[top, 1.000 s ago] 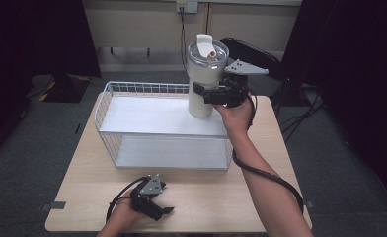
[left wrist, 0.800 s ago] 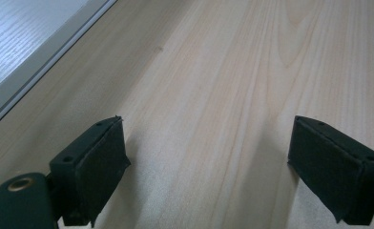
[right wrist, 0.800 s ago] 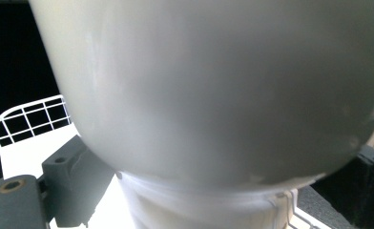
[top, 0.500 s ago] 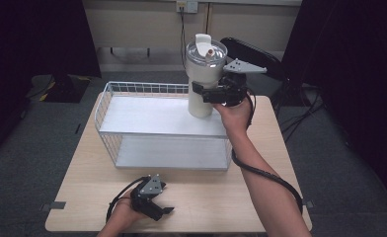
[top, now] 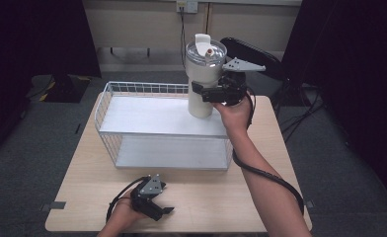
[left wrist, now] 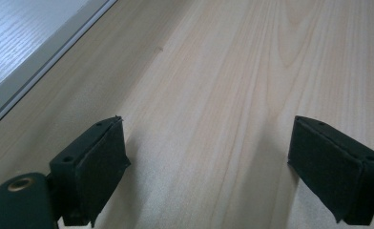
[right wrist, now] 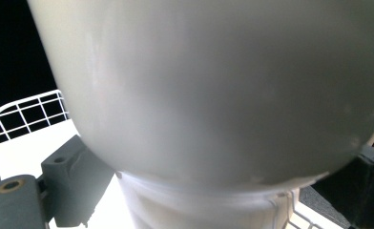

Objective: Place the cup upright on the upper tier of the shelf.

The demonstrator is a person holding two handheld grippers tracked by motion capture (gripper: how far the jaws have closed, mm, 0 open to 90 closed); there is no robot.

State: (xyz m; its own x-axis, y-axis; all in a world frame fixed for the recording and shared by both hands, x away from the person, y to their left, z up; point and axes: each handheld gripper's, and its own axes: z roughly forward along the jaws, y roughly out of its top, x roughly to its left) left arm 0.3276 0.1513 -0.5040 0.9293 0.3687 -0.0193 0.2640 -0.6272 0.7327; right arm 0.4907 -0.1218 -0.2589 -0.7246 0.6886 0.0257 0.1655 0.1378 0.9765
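A tall white tumbler with a lid and a flip spout stands upright at the right end of the white wire rack's top shelf. My right gripper is shut on its narrower lower part. In the right gripper view the tumbler's wide body looms above the jaws, which sit on either side of its base. Whether the base touches the shelf I cannot tell. My left gripper lies on the wooden table near the front edge, open, with bare wood between its fingers.
The rack has a lower shelf and a wire back rim. A black chair stands behind the table's far right corner. The rack's front edge runs just left of my left gripper.
Almost nothing: the tumbler and my right gripper have shifted only slightly over the shelf's right end. The left gripper has stayed put.
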